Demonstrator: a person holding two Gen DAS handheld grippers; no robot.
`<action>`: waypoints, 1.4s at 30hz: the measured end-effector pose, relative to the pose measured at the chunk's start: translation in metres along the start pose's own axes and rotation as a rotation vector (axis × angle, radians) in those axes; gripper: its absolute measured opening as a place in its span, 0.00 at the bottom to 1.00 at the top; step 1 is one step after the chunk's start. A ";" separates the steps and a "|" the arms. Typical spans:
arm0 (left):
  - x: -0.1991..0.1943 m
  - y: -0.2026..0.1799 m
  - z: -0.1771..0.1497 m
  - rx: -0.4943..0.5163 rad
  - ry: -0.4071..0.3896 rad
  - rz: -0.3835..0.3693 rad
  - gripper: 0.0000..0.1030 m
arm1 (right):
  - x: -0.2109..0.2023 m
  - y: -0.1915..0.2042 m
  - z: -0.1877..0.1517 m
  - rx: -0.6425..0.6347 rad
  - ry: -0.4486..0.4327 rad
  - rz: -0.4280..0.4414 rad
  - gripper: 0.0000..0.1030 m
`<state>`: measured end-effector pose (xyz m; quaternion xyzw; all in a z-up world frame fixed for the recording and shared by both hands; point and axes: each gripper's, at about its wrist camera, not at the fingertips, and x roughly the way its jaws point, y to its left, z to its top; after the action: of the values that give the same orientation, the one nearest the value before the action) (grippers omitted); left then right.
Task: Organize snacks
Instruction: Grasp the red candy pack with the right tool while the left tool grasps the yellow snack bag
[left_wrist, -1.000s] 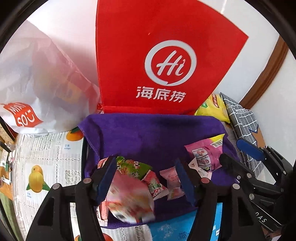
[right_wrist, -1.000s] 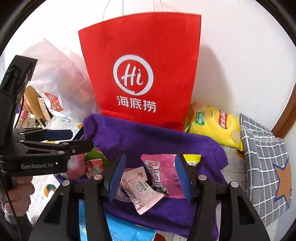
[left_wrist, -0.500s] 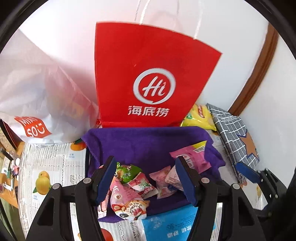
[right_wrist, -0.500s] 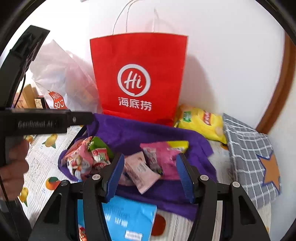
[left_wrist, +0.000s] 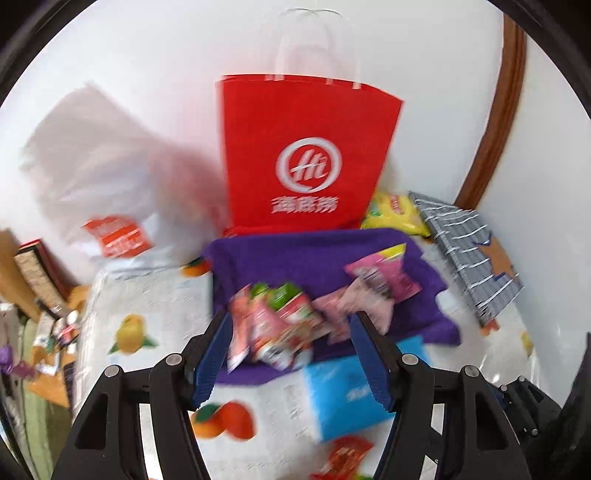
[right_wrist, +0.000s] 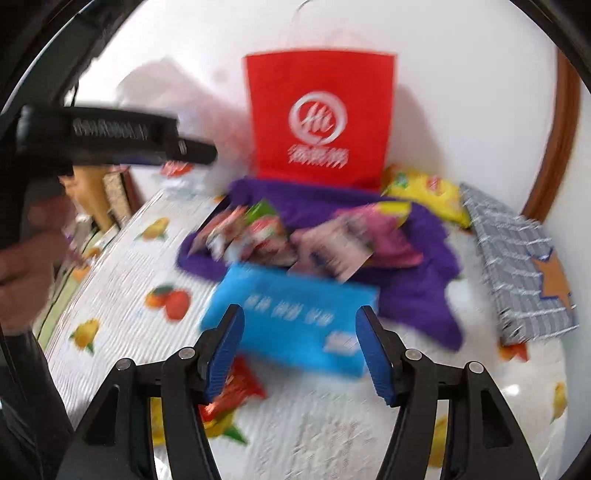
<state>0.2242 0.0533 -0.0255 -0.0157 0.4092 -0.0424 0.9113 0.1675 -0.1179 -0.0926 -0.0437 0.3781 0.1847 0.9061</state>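
Snacks: small red, green and pink packets (left_wrist: 280, 321) lie heaped on the purple cloth (left_wrist: 295, 254), which seems to serve as the gathering spot in front of the red bag (left_wrist: 306, 155).
Left gripper (left_wrist: 291, 354): jaws stand apart with nothing pinched; the packets show between the blue pads but lie on the cloth beyond them.
Right gripper (right_wrist: 299, 347): jaws are opening, empty; the blue pack (right_wrist: 291, 317) sits on the tablecloth (right_wrist: 125, 280) past its tips, not touched.
Loose items: a red packet (right_wrist: 236, 391) lies under the right gripper's left pad, off the cloth, so likely waiting to be sorted.
Yellow chips (right_wrist: 428, 195): propped by the wall beside the bag, apart from the heap.
Blur: both views smear, so fine contact is hard to judge.
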 end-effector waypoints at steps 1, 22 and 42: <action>-0.003 0.006 -0.005 -0.008 0.001 0.006 0.64 | 0.004 0.007 -0.008 -0.012 0.014 0.016 0.61; -0.015 0.081 -0.106 -0.154 0.093 0.059 0.64 | 0.076 0.061 -0.055 -0.083 0.155 -0.016 0.59; -0.004 0.056 -0.136 -0.140 0.134 -0.033 0.64 | 0.061 0.015 -0.086 -0.021 0.115 0.041 0.39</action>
<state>0.1234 0.1107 -0.1170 -0.0830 0.4708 -0.0297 0.8778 0.1442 -0.1044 -0.1955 -0.0562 0.4284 0.2043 0.8784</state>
